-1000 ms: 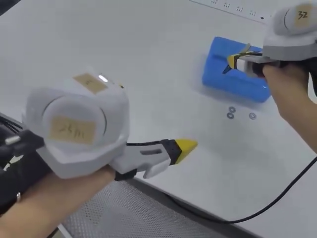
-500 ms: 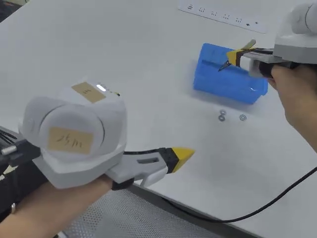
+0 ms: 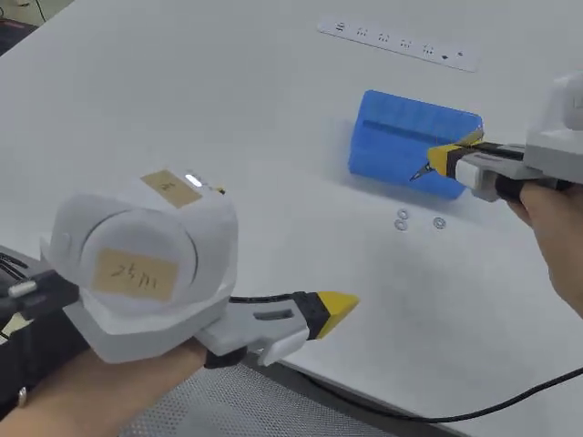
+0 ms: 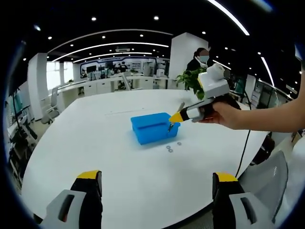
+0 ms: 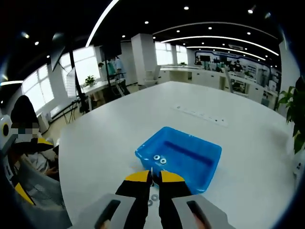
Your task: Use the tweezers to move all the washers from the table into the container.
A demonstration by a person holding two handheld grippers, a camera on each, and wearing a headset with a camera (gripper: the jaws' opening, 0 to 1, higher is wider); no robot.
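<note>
Right gripper (image 3: 444, 160), clamped on tweezers (image 3: 421, 170), hangs at the container (image 3: 401, 135) with table washers (image 3: 402, 222) just beside; left gripper (image 4: 157, 178) gapes.

From here I see a broad white bench (image 3: 182, 100) with a long white power strip (image 3: 396, 43) lying flat near its far edge. A black cable (image 3: 437, 419) curves across the near part of the bench, and below the near edge there is grey mesh (image 3: 237, 405). Around the bench is an open office: ceiling lights (image 5: 186, 8), a white pillar (image 5: 141, 55), bright windows (image 5: 81, 62), a leafy plant (image 4: 190, 78), and a seated person (image 5: 28, 143) off to one side.
</note>
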